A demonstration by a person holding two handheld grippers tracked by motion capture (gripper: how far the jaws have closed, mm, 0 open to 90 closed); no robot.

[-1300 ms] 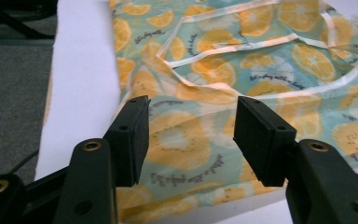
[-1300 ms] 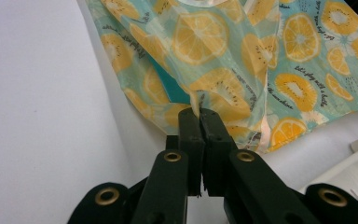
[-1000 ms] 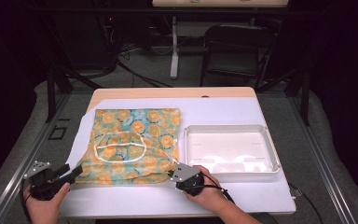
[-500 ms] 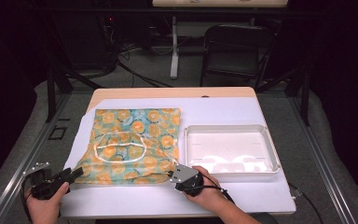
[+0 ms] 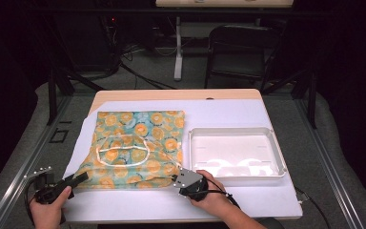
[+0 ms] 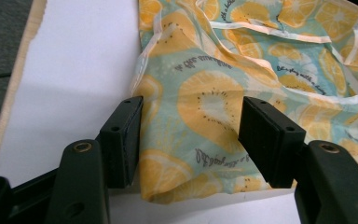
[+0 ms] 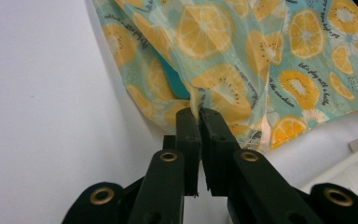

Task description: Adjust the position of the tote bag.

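A cloth bag (image 5: 138, 138) printed with orange slices on teal lies flat on the white table cover, its white handle loop (image 5: 124, 151) resting on top. My left gripper (image 5: 82, 178) stands open at the bag's near left corner; in the left gripper view its jaws straddle that corner (image 6: 191, 116) without pressing the fabric (image 6: 261, 56). My right gripper (image 5: 175, 178) sits at the near right corner. Its jaws (image 7: 199, 112) are shut on a pinch of the bag's cloth (image 7: 242, 56), which bunches up just beyond the tips.
A shallow white plastic tray (image 5: 279, 160) stands to the right of the bag, close to my right hand. The white cover (image 5: 138, 202) reaches the near table edge. A chair and cables stand on the floor beyond the table.
My left gripper has edged slightly right, toward the bag's near left corner. The right gripper and the bag have kept still.
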